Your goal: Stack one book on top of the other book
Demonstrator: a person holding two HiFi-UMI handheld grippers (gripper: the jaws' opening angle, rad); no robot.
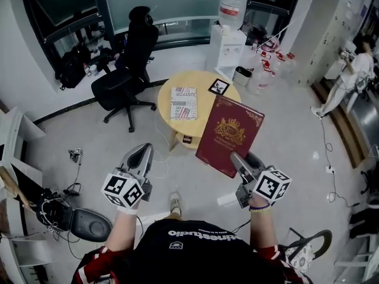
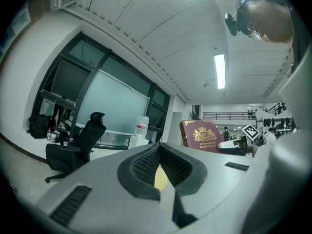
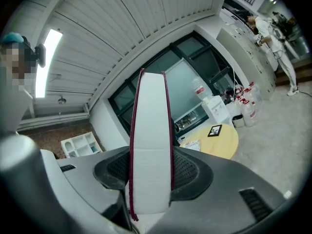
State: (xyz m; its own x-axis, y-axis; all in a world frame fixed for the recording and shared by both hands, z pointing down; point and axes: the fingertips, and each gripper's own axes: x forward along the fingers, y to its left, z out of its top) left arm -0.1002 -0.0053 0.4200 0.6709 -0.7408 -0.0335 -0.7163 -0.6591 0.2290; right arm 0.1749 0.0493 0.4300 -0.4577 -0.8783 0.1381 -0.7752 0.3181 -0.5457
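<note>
A large maroon book (image 1: 230,135) with a gold crest stands upright in my right gripper (image 1: 238,160), whose jaws are shut on its lower edge. In the right gripper view its white page edge (image 3: 151,145) fills the gap between the pads. The second book (image 1: 183,103), with a striped cover, lies flat on the round yellow table (image 1: 201,78) ahead of me. My left gripper (image 1: 140,155) hangs beside the right one with its jaws together and nothing in them. In the left gripper view, the maroon book (image 2: 201,135) shows to the right beyond the jaws of the left gripper (image 2: 158,152).
A small black-framed card (image 1: 218,87) lies on the table's far side. A black office chair (image 1: 127,70) stands left of the table, and a water dispenser (image 1: 230,34) and several water bottles (image 1: 269,64) behind it. A person (image 1: 355,70) stands far right. Cables lie on the floor.
</note>
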